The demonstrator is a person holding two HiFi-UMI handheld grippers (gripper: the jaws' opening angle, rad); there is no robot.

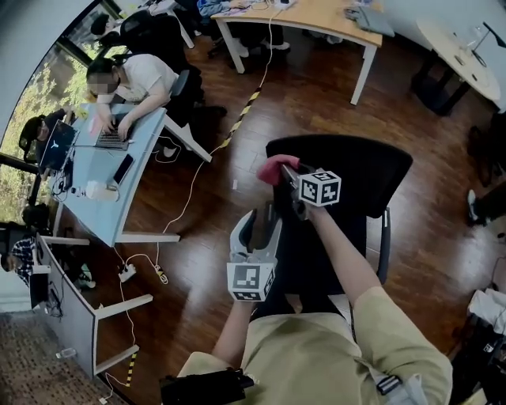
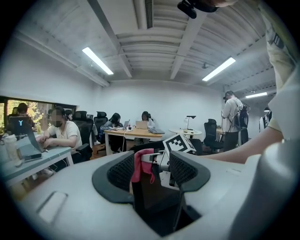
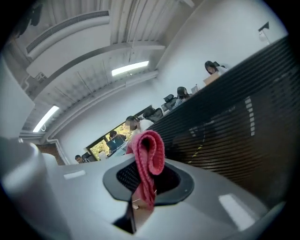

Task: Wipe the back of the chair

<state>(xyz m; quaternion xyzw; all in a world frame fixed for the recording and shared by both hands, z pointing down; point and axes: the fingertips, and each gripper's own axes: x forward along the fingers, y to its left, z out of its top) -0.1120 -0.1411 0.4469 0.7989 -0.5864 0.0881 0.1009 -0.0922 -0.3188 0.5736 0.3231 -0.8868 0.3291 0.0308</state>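
A black office chair fills the middle of the head view, its mesh back [image 1: 356,170] [image 3: 234,126] facing me. My right gripper [image 1: 289,171] [image 3: 149,177] is shut on a folded pink cloth [image 1: 275,168] [image 3: 148,157], which it holds at the upper left edge of the chair back. In the left gripper view the cloth [image 2: 141,164] and the right gripper's marker cube show just ahead. My left gripper [image 1: 265,216] [image 2: 152,169] is lower, at the left side of the chair, and a dark edge of the chair back [image 2: 152,199] sits between its jaws, which look shut on it.
A pale blue desk [image 1: 95,194] stands to the left, where a person [image 1: 130,79] types on a laptop. White cables and a power strip [image 1: 126,274] lie on the wooden floor. A wooden table [image 1: 316,16] stands at the back and a person [image 2: 232,117] far right.
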